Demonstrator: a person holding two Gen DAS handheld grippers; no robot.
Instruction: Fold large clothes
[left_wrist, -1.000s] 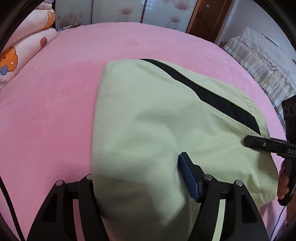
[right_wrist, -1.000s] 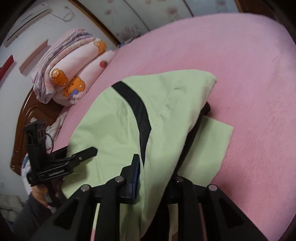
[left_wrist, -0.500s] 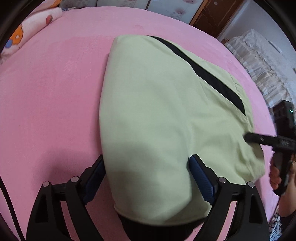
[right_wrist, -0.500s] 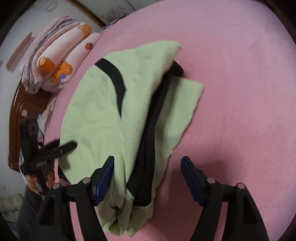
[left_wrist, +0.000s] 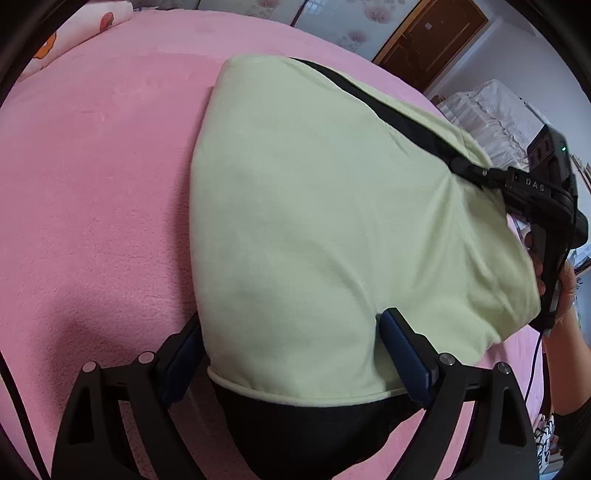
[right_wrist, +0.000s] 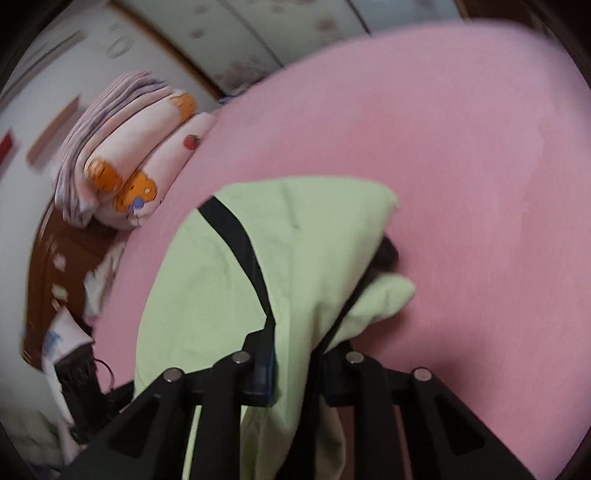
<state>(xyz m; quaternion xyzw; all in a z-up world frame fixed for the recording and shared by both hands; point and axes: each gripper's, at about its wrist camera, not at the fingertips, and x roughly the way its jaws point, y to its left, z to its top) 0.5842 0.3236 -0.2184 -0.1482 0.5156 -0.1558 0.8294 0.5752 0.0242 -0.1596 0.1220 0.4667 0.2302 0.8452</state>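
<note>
A light green garment (left_wrist: 314, 221) with a black stripe (left_wrist: 388, 107) and black lining (left_wrist: 314, 424) lies folded on the pink bed (left_wrist: 92, 192). My left gripper (left_wrist: 291, 350) stands open and wide, its blue pads on either side of the garment's near end. My right gripper (right_wrist: 295, 365) is closing its jaws, and the pads pinch a bunched fold of the green garment (right_wrist: 221, 280) by the black stripe (right_wrist: 240, 243). In the left wrist view the right gripper (left_wrist: 460, 166) bites the garment's right edge, which is raised a little off the bed. A hand (left_wrist: 565, 291) holds its handle.
Folded pink bedding with cartoon prints (right_wrist: 122, 173) is stacked at the head of the bed by a wooden headboard (right_wrist: 48, 266). A brown door (left_wrist: 432, 40) and white lace-covered furniture (left_wrist: 495, 110) stand beyond the far right edge. Bare pink bed surface (right_wrist: 461, 166) stretches around the garment.
My left gripper let go of the fabric, opened wide and sank toward the garment's near end. My right gripper opened over the garment, then shut again on a fold by the stripe.
</note>
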